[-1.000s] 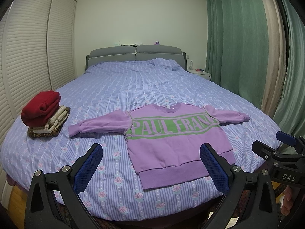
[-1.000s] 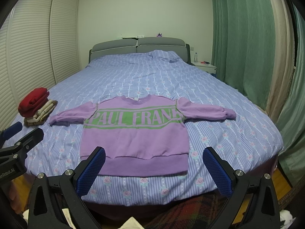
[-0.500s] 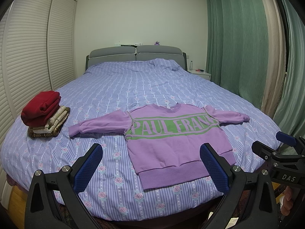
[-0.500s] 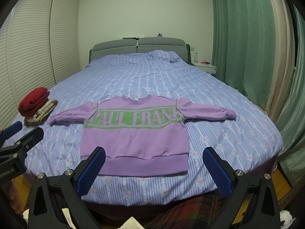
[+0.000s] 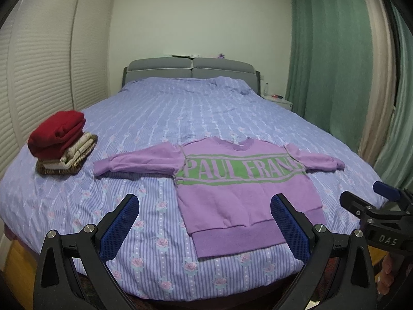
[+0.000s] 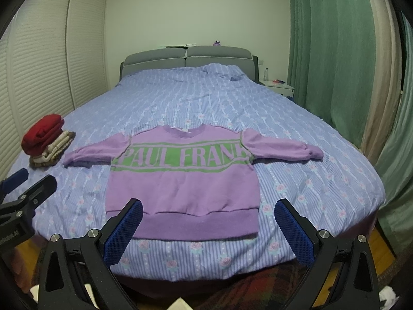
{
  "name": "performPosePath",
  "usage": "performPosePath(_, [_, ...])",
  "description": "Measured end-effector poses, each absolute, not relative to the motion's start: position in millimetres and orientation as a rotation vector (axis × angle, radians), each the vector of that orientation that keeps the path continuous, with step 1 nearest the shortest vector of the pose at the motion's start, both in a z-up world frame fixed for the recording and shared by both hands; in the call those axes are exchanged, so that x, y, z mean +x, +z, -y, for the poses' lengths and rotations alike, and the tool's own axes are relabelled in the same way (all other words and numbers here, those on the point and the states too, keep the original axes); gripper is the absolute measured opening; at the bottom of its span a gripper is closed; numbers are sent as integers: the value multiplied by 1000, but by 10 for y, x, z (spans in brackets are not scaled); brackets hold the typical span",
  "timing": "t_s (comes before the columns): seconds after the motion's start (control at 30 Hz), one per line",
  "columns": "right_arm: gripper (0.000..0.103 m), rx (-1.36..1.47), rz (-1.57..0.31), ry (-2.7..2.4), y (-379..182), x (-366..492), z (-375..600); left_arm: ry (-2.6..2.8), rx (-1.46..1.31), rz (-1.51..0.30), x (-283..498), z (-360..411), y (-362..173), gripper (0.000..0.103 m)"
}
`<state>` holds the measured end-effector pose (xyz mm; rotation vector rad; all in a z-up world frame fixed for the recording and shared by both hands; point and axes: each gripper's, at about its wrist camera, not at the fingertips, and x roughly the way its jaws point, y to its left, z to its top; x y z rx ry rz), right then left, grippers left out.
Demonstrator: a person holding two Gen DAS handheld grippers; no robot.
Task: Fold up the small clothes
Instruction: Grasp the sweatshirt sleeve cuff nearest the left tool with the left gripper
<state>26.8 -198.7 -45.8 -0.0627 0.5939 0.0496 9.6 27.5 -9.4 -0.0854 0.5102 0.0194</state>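
A small purple sweatshirt (image 5: 245,180) with a green "PAUL FRANK" band lies flat, face up, sleeves spread, near the foot of the bed; it also shows in the right wrist view (image 6: 180,175). My left gripper (image 5: 204,222) is open and empty, held off the foot of the bed, before the sweatshirt's left hem. My right gripper (image 6: 206,230) is open and empty, held just before the hem's middle. Each gripper shows at the edge of the other's view.
A stack of folded clothes (image 5: 60,144) with a red one on top sits at the bed's left edge. The bed (image 5: 180,113) has a blue striped floral cover. Green curtains (image 5: 325,64) hang on the right, a louvred wardrobe (image 5: 38,64) stands left.
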Motion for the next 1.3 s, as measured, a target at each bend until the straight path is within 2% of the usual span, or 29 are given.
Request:
performPosePath(0.33, [103, -107, -602, 251, -633, 1041, 1238, 264, -135, -500, 529, -1080, -209, 103])
performPosePath(0.53, [103, -155, -582, 363, -696, 1641, 629, 328, -284, -511, 1031, -1800, -340, 102])
performPosePath(0.77, [103, -196, -621, 401, -890, 2266, 102, 345, -485, -629, 1627, -2413, -829, 77])
performPosePath(0.97, [103, -206, -668, 415, -1118, 2543, -151, 308, -732, -665, 1873, -2831, -1270, 62])
performPosePath(1.13, [103, -220, -688, 414, -1258, 2660, -272, 292, -883, -677, 1982, -3022, -1578, 59])
performPosePath(1.3, [103, -224, -712, 393, -1368, 2794, -339, 281, -910, -661, 2100, -3119, -1704, 59])
